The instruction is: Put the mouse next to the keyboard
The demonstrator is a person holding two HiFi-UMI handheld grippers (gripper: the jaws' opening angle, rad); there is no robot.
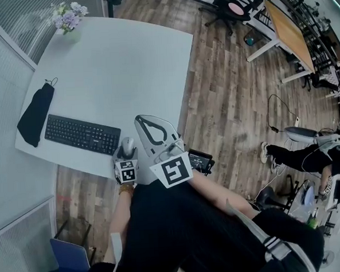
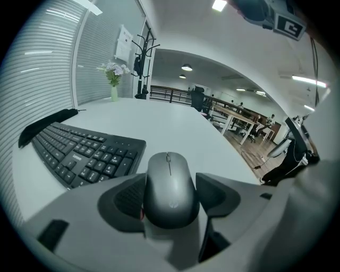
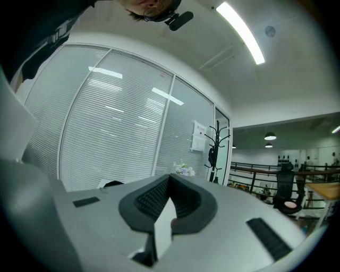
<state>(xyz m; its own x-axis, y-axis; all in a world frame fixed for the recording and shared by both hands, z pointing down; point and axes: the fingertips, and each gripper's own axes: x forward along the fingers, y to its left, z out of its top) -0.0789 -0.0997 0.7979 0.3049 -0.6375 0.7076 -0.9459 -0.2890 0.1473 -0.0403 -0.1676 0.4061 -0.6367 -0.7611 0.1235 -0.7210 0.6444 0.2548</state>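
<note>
Mouse (image 2: 169, 179) in L tool (image 2: 170, 195), nose fwd along jaws

So the right gripper (image 3: 169, 181) has its jaws closed, black ribbed pads (image 3: 151, 197) meeting at the tips with nothing between them. It's angled up, so mostly you see room: a glass wall with white blinds (image 3: 117, 133), a paper sheet (image 3: 200, 136) stuck on it, a black coat rack (image 3: 217, 146) and some flowers (image 3: 184, 169) just over the jaw tips. Long ceiling light (image 3: 241, 33) above, and an office chair (image 3: 287, 196) off to the right.
</note>
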